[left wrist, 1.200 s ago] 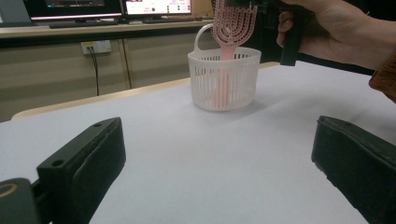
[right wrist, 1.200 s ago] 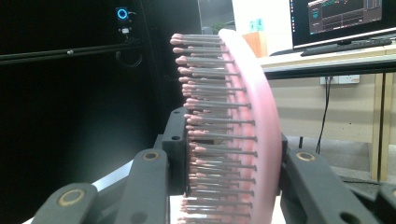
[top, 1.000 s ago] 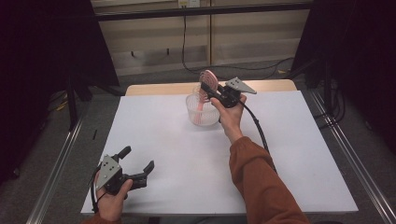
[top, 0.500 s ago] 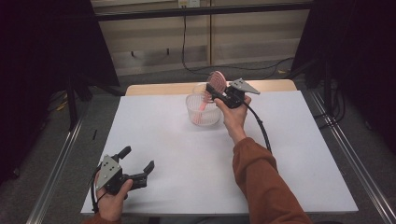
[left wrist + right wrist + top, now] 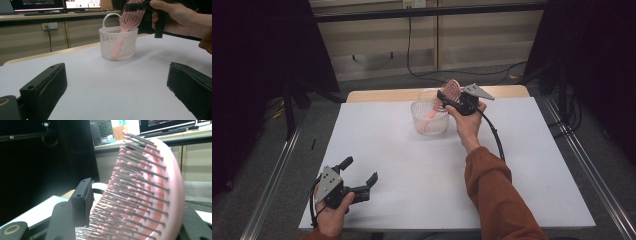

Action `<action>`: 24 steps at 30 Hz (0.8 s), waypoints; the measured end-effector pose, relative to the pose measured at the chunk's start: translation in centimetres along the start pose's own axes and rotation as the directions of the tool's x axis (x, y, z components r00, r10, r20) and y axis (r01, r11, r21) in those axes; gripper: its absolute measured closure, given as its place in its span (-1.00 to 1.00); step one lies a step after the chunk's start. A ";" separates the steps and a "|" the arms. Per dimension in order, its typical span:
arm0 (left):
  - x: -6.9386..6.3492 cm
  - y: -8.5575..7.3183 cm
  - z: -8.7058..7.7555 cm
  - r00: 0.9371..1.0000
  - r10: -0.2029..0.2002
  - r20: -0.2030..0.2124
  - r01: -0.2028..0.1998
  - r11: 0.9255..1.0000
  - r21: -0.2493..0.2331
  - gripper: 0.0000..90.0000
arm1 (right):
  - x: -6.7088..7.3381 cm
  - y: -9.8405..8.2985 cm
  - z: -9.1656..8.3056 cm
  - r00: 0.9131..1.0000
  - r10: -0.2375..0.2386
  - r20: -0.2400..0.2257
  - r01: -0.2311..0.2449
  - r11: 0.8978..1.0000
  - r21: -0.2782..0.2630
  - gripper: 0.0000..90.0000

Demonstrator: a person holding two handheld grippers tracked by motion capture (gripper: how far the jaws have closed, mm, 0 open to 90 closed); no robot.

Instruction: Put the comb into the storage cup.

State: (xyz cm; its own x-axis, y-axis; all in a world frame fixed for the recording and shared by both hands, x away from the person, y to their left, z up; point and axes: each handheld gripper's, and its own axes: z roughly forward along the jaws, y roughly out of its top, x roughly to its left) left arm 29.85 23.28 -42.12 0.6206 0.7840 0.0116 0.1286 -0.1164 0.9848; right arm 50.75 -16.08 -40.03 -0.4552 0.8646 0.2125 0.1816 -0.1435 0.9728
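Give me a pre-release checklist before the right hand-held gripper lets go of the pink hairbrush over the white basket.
1. Right hand-held gripper clamped on the hairbrush head: ok, bristles sit between its jaws.
2. Brush handle inside the basket: ok, pink handle shows through the slats.
3. Handle tip resting on the basket floor: cannot tell.
4. Basket upright on the white table: ok.
5. Left hand-held gripper clear of the basket: ok, open and empty at the near edge.
6. Basket stays put on release: cannot tell, nothing braces it.
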 end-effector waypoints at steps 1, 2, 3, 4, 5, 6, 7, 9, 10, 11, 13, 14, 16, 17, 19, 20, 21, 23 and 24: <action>0.0 0.0 0.0 1.000 0.002 -0.001 -0.002 1.000 0.000 -0.93 | 0.0 0.0 0.0 1.000 -0.011 0.001 0.011 1.000 0.005 0.03; 0.0 0.0 0.0 1.000 0.000 -0.002 0.000 1.000 0.000 -0.93 | -0.1 0.0 -0.1 1.000 -0.017 0.004 0.017 1.000 0.008 0.02; 0.0 0.0 0.0 1.000 0.002 -0.001 -0.002 1.000 0.003 -0.93 | -0.2 0.0 -0.1 1.000 -0.012 0.004 0.012 1.000 0.009 0.00; 0.0 0.0 0.0 1.000 0.004 -0.002 -0.004 1.000 0.004 -0.93 | -0.2 0.0 -0.1 1.000 -0.012 0.006 0.012 1.000 0.012 -0.01; 0.1 0.0 0.0 1.000 0.004 -0.003 -0.004 1.000 0.005 -0.93 | -0.3 0.0 -0.1 1.000 -0.013 0.010 0.013 1.000 0.015 -0.02; 0.0 0.0 0.0 1.000 0.000 -0.003 0.000 1.000 0.002 -0.93 | -0.4 -0.1 -0.1 1.000 -0.011 0.014 0.011 1.000 0.019 -0.04; 0.0 0.0 0.0 1.000 -0.004 -0.004 0.004 1.000 0.002 -0.93 | -0.4 -0.1 -0.1 1.000 -0.013 0.016 0.013 1.000 0.017 -0.04; 0.0 0.0 0.0 1.000 -0.002 -0.006 0.002 1.000 0.002 -0.93 | -0.4 -0.1 -0.1 1.000 -0.020 0.015 0.020 1.000 0.020 -0.05; 0.0 0.0 0.0 1.000 -0.003 -0.005 0.003 1.000 0.002 -0.93 | -0.4 -0.1 -0.1 1.000 -0.016 0.015 0.016 1.000 0.018 -0.05; 0.0 0.0 0.0 1.000 -0.004 -0.005 0.004 1.000 0.002 -0.93 | -0.4 0.0 -0.1 1.000 -0.014 0.016 0.013 1.000 0.016 -0.05; 0.0 0.0 0.0 1.000 -0.003 -0.003 0.003 1.000 0.002 -0.93 | -0.6 -0.1 0.0 1.000 -0.016 0.022 0.016 1.000 0.018 -0.06; 0.0 0.0 0.0 1.000 -0.004 -0.003 0.004 1.000 0.003 -0.93 | -0.6 -0.1 0.0 1.000 -0.016 0.022 0.015 1.000 0.019 -0.07; 0.0 0.0 0.0 1.000 -0.001 -0.003 0.001 1.000 0.004 -0.93 | -0.7 -0.2 0.0 1.000 -0.017 0.023 0.017 1.000 0.022 -0.09; 0.0 0.0 0.0 1.000 -0.002 -0.004 0.002 1.000 0.004 -0.93 | -0.7 -0.2 0.0 1.000 -0.013 0.021 0.012 1.000 0.023 -0.12; 0.0 0.0 0.0 1.000 -0.003 -0.005 0.003 1.000 0.004 -0.93 | -0.7 -0.2 0.0 1.000 -0.008 0.023 0.008 1.000 0.026 -0.16; 0.0 0.0 0.0 1.000 -0.002 -0.005 0.002 1.000 0.003 -0.93 | -0.8 -0.2 0.0 1.000 -0.006 0.023 0.005 1.000 0.027 -0.19; 0.0 0.0 0.0 1.000 -0.002 -0.005 0.002 1.000 0.003 -0.93 | -0.8 -0.2 0.0 1.000 -0.001 0.025 0.001 1.000 0.027 -0.22; 0.0 0.0 0.0 1.000 -0.002 -0.005 0.002 1.000 0.003 -0.93 | -0.8 -0.1 0.0 1.000 0.004 0.025 -0.005 1.000 0.029 -0.25; 0.0 0.0 0.0 1.000 0.000 -0.006 0.000 1.000 0.004 -0.93 | -0.9 -0.1 0.0 1.000 0.003 0.025 -0.004 1.000 0.031 -0.26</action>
State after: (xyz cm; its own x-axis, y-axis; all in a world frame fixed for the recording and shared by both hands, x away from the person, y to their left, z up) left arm 29.88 23.30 -42.16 0.6162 0.7875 0.0127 0.1320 -0.1192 0.9840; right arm 51.13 -16.79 -40.36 -0.4330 0.8758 0.2133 0.2106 -0.1318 0.9686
